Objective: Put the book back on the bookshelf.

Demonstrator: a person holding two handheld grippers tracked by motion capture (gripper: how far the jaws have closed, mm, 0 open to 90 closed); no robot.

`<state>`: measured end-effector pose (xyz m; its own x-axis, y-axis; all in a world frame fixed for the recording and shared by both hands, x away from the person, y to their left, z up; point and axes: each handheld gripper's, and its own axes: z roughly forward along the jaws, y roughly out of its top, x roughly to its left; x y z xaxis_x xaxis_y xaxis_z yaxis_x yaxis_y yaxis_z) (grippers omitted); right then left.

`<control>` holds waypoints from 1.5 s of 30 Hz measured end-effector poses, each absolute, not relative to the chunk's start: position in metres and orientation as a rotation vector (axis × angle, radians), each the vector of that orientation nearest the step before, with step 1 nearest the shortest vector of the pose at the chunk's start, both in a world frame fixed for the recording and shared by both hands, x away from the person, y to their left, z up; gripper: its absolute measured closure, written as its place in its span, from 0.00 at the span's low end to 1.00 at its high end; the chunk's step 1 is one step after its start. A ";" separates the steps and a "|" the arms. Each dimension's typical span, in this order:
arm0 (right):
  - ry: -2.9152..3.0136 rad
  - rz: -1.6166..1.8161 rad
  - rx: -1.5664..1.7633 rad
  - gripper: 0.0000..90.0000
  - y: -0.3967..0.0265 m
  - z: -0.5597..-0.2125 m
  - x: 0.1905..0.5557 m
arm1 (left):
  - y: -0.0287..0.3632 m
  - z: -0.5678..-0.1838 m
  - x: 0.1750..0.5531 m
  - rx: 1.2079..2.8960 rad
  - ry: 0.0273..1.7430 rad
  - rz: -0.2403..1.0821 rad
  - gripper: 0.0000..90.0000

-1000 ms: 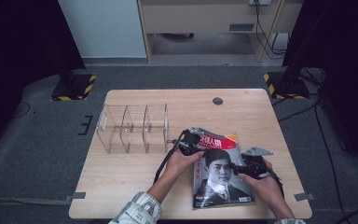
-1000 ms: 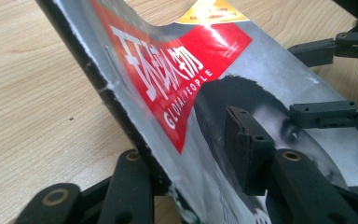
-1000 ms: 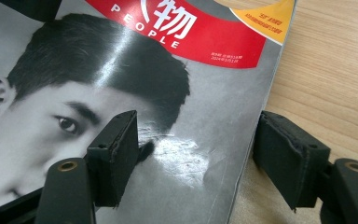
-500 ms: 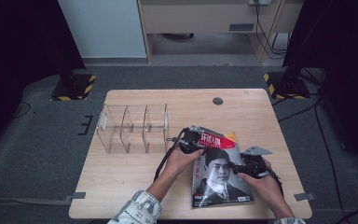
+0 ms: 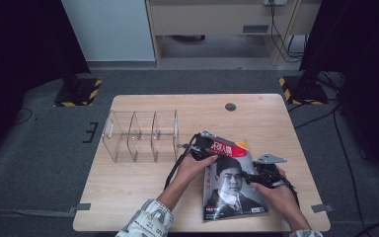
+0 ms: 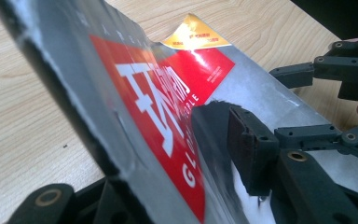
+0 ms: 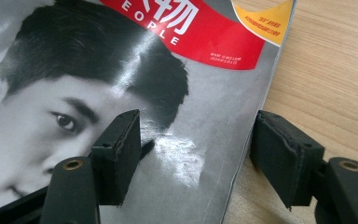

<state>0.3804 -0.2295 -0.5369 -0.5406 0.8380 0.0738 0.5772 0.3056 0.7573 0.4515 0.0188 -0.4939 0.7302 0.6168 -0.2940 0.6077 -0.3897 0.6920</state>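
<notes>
I see glossy grey red-bannered magazine [image 6: 177, 93] edge between left gripper [image 6: 168, 186] jaws, just opened, pad [image 6: 242, 140] off cover | right gripper [image 7: 193, 154] jaws apart, straddling its edge

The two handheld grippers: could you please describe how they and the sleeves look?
Left gripper and right gripper have black linkage jaws with flat, dark rectangular pads and brass-coloured pivot rings. A black cable trails from the left; a grey three-cornered plate tops the right. The left sleeve is pale and patterned.
</notes>
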 end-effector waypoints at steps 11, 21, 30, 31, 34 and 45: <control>2.256 1.092 1.263 0.40 -0.230 -0.537 0.380 | 0.016 -0.488 0.457 2.126 0.905 0.008 0.74; 2.258 1.099 1.253 0.41 -0.229 -0.537 0.382 | 0.017 -0.491 0.460 2.123 0.914 -0.006 0.74; 2.266 1.100 1.233 0.45 -0.227 -0.537 0.381 | 0.016 -0.493 0.462 2.106 0.924 -0.018 0.77; 2.268 1.100 1.232 0.45 -0.227 -0.536 0.380 | 0.016 -0.493 0.462 2.105 0.921 -0.020 0.78; 2.264 1.098 1.224 0.45 -0.227 -0.537 0.380 | 0.015 -0.492 0.461 2.112 0.920 -0.006 0.80; 2.264 1.108 1.240 0.45 -0.228 -0.537 0.381 | 0.017 -0.488 0.460 2.110 0.929 0.016 0.90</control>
<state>0.3810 -0.2280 -0.5365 -0.5664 0.8207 0.0754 0.5633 0.3188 0.7623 0.4600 0.0174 -0.4876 0.7286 0.6211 -0.2886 0.6110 -0.3991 0.6837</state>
